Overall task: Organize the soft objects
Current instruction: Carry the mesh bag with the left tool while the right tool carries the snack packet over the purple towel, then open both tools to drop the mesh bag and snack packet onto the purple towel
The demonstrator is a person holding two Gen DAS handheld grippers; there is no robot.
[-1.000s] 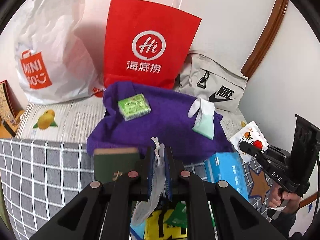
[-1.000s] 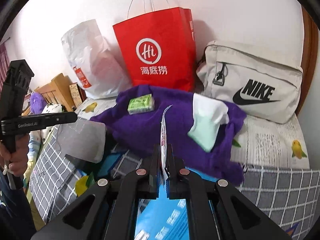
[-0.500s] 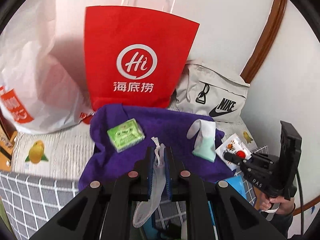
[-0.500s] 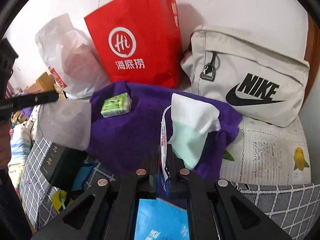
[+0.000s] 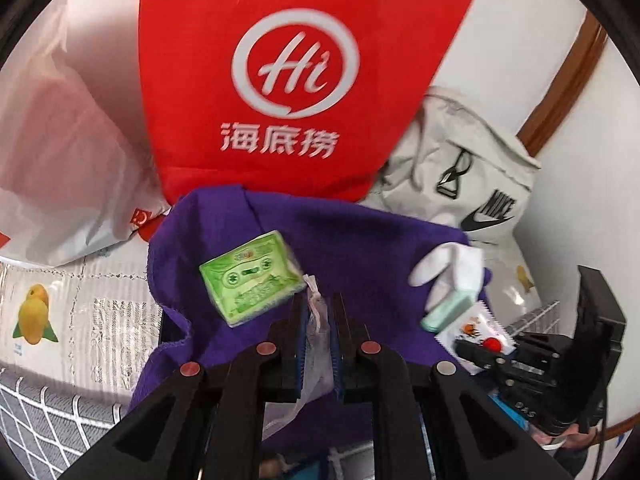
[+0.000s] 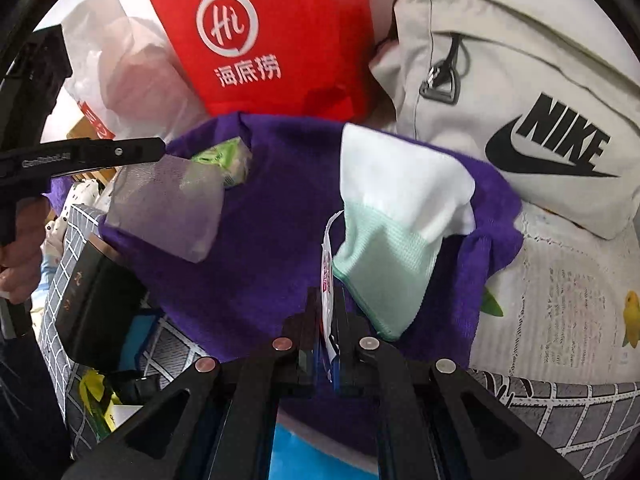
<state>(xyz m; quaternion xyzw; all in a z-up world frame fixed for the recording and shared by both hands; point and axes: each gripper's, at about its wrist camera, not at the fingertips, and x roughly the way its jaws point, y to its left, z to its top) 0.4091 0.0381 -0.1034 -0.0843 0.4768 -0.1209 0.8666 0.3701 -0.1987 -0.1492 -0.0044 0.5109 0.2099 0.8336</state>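
We held a gauzy mesh pouch point(image 5: 314, 320) pinched in the left claw point(image 5: 318, 316) and a snack sachet point(image 6: 327, 280) clamped in the right claw point(image 6: 329, 304), both poised over the purple towel point(image 6: 280, 216), seemingly to gather soft items there.

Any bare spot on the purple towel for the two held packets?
Open patch on the purple towel, between the green tissue pack and the white-and-mint glove. Back edge is crowded by the red bag and Nike bag.
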